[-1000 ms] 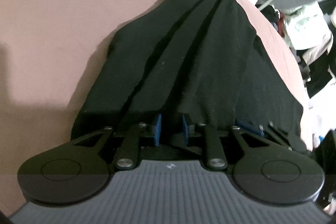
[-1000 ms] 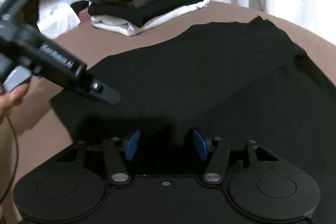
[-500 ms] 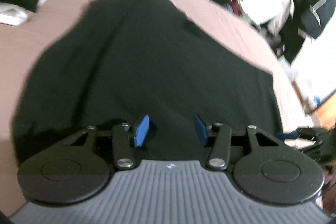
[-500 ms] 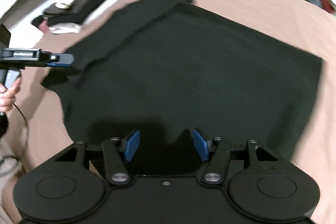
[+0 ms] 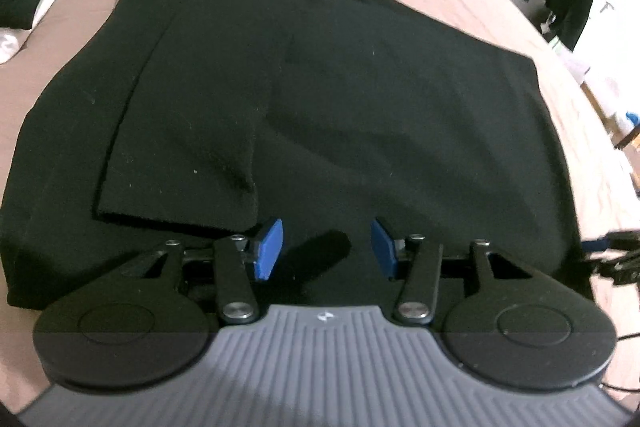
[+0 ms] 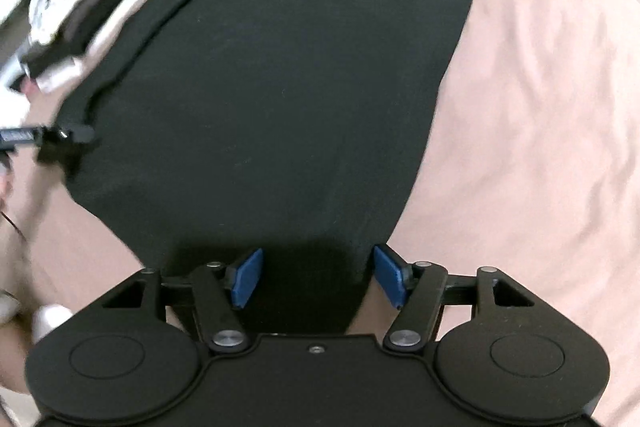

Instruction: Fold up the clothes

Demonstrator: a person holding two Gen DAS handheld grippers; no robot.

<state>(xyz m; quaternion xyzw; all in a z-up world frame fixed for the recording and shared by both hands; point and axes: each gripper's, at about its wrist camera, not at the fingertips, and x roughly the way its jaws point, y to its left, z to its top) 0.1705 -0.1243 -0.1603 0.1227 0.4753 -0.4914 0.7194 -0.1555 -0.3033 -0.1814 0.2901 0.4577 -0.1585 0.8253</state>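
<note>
While spread wide, left hand-held gripper (image 5: pixel 326 247) and right hand-held gripper (image 6: pixel 316 277) empty, over black garment (image 5: pixel 320 87).

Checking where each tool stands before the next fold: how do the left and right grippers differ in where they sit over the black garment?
The left gripper is over the black garment beside a folded-over flap; the right gripper is at the garment's corner, with the pink bedsheet showing by its right pad. The left gripper's body is ribbed grey, the right's black. Both have open jaws, blue pads, and hold nothing.
</note>
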